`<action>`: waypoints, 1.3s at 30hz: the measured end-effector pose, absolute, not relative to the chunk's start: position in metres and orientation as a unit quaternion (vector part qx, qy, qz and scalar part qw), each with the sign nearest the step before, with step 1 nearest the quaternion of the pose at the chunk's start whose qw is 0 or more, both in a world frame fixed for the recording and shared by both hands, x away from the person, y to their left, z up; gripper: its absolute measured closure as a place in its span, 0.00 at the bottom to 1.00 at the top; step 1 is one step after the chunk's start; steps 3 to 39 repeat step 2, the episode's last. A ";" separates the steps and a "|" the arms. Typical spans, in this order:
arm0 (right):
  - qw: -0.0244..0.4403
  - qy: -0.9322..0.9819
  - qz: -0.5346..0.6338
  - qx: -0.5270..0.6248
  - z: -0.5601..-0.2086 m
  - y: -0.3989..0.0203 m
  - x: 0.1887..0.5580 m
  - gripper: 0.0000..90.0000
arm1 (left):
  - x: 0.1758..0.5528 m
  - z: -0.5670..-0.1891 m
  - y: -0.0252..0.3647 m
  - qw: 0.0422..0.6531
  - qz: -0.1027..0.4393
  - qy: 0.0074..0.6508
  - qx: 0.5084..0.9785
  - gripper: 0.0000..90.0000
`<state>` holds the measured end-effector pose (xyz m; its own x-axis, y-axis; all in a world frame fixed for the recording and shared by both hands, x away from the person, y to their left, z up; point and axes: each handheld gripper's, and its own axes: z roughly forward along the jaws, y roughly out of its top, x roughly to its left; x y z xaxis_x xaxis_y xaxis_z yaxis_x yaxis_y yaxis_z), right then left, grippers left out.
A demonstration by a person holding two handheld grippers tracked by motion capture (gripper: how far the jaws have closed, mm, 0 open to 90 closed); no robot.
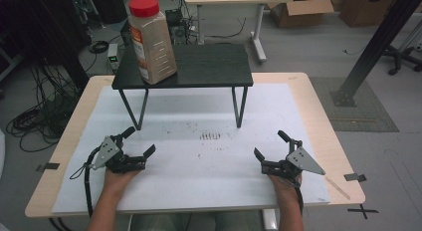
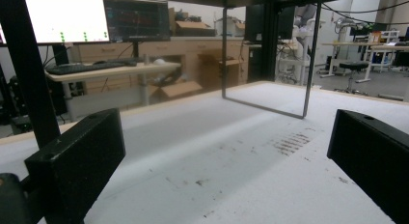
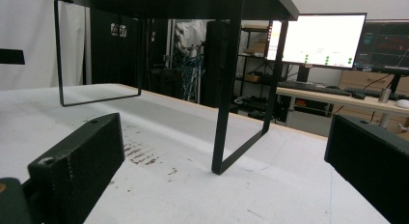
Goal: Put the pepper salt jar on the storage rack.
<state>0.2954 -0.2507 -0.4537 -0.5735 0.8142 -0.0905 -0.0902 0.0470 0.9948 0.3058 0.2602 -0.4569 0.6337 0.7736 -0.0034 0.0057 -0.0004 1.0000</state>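
A tall clear jar [image 1: 151, 42] with a red lid and tan contents stands upright on the left end of a low black stand [image 1: 199, 66] at the back of the white mat [image 1: 199, 116]. My left gripper [image 1: 140, 140] rests near the mat's front left, open, with nothing between its jaws. My right gripper [image 1: 269, 144] rests at the front right, open and empty as well. In the left gripper view the left gripper [image 2: 224, 166] faces the stand's leg frame [image 2: 264, 106]. In the right gripper view the right gripper [image 3: 224, 171] faces the nearer black leg [image 3: 226, 113].
Dark smudges [image 1: 210, 137] mark the mat between the grippers and the stand. The stand's thin legs [image 1: 240, 106] stand on the mat, with open room beneath its top. Desks, monitors [image 3: 322, 39], cables and cardboard boxes [image 1: 301, 12] surround the table.
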 end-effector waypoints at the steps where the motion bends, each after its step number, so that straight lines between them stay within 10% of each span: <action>1: 0.361 0.627 0.627 0.289 -0.454 -0.251 0.295 0.00 | 0.305 -0.457 0.260 0.638 0.301 0.303 0.640 0.00; 39: 0.361 0.627 0.627 0.288 -0.454 -0.251 0.295 0.00 | 0.305 -0.457 0.260 0.638 0.301 0.303 0.640 0.00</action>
